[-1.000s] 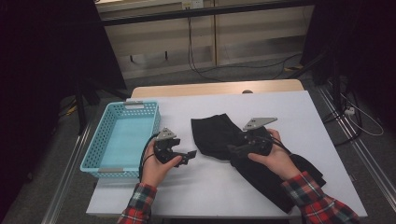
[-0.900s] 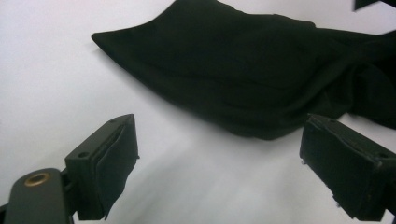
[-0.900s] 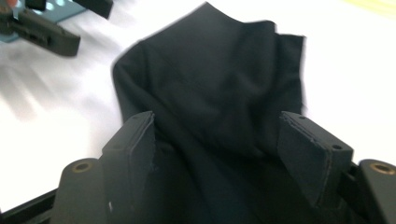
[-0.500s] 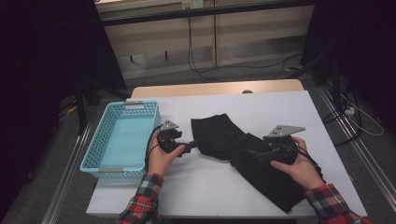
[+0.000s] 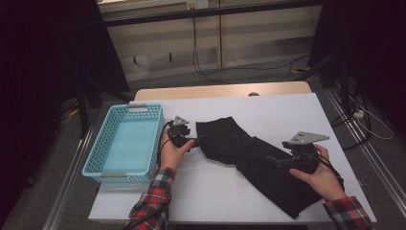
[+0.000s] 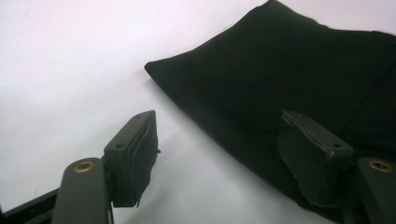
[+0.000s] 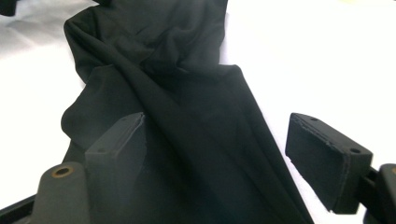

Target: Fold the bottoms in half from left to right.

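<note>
A black garment point(image 5: 225, 139) lies spread slantwise on the white table point(image 5: 215, 196), from the middle toward the near right corner. My left gripper point(image 5: 197, 140) sits at the garment's left edge. In the left gripper view its jaws point(image 6: 224, 144) stand apart and have just been closing; one is over the bare table, the other over the cloth point(image 6: 289, 60), and neither presses on it. My right gripper point(image 5: 274, 159) hovers over the garment's lower half. Its jaws point(image 7: 224, 140) have been opening and straddle a ridge of folded cloth point(image 7: 154, 37) without pinching it.
A light blue plastic basket point(image 5: 139, 107) stands at the table's left side, just left of my left hand. Bare white tabletop lies in front of the garment and behind it. Cables run across the floor past the table's far edge.
My right hand has slid right and nearer along the garment, uncovering more of it. My left hand has moved slightly farther and right, up to the garment's left edge.
</note>
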Motion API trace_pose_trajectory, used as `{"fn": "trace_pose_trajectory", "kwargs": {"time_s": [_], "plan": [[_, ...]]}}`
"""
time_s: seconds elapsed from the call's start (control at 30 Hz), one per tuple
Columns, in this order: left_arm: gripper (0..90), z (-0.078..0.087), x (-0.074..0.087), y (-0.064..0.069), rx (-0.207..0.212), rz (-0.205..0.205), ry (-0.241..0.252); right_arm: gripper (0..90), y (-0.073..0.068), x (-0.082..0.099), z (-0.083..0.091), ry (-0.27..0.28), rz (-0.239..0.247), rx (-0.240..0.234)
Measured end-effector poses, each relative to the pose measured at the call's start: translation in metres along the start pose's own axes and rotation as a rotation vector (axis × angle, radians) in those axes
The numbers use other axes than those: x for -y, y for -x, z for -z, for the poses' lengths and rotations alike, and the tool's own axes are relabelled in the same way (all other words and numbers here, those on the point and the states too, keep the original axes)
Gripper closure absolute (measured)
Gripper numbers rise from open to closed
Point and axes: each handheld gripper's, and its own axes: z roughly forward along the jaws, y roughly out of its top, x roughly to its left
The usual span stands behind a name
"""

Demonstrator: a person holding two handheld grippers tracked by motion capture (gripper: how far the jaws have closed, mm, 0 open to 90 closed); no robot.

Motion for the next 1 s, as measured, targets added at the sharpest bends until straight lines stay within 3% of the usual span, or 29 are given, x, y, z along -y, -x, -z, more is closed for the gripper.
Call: {"fn": "trace_pose_trajectory", "kwargs": {"time_s": [0.17,0.23,0.47,0.7,0.8,0.87,1.0], "plan": [[36.3,-0.011,0.001,-0.001,0.004,-0.002,-0.026,20.9,0.001,-0.001,0.001,0.005,-0.002,0.002],[38.9,-0.012,-0.001,0.0,-0.015,-0.003,-0.034,20.9,0.0,-0.001,0.0,0.007,-0.001,-0.002],[51.0,-0.014,-0.004,0.003,0.002,0.045,-0.034,20.9,-0.001,-0.001,-0.003,-0.005,0.001,0.0],[71.6,-0.019,-0.007,0.005,0.066,0.091,-0.042,20.9,-0.003,-0.003,-0.006,-0.002,-0.004,0.001],[81.7,-0.021,-0.007,0.008,0.119,0.128,-0.038,20.9,-0.004,-0.004,-0.006,-0.004,0.002,0.002],[83.5,-0.019,-0.009,0.008,0.107,0.126,-0.045,20.9,-0.003,-0.004,-0.006,-0.007,0.005,0.005],[84.6,-0.008,-0.01,-0.001,0.08,0.148,-0.013,21.4,0.0,-0.001,-0.003,-0.019,0.01,0.023]]}}
